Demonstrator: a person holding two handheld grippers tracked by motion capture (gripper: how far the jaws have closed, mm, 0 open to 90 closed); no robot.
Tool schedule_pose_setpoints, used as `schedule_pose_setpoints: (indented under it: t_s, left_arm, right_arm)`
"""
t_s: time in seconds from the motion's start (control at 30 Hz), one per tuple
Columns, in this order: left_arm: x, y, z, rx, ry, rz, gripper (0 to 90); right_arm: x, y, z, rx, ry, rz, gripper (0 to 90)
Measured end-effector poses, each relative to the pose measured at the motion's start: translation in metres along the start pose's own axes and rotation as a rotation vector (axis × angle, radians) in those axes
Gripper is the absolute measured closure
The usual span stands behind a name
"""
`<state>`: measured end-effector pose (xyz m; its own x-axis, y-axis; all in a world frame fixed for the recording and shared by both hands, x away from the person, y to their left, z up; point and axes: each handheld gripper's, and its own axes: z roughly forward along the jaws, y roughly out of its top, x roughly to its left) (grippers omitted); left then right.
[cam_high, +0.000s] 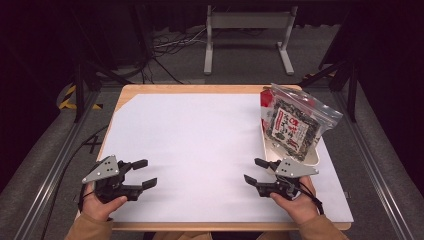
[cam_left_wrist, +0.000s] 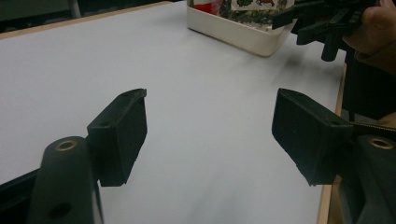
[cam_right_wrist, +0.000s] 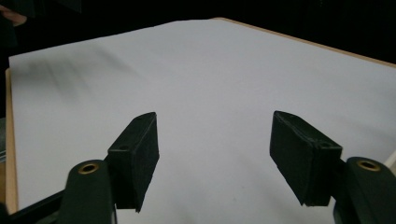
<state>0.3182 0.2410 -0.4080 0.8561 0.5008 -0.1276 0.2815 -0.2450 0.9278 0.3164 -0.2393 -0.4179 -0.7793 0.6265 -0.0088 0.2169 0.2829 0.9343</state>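
I had both grippers parked low near my edge of the table, jaws spread and gripping nothing. The left gripper pointed toward the middle, and the right gripper sat just beside the white tray. The zip bag of snacks was propped in that tray at the right, I'd guess so it stays grabbable from above.

A wooden table carried a white sheet covering nearly its whole top. A cream tray rested on the sheet's far right part, holding a printed zip bag.
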Motion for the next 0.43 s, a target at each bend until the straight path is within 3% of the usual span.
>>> schedule_pose_setpoints:
  t_s: [0.43]
  left_arm:
    - [0.002, -0.0032, 0.0024, -0.003, 0.021, -0.013, 27.0]
  right_arm:
    - [0.0028, -0.0072, 0.0072, 0.008, -0.018, -0.014, 32.3]
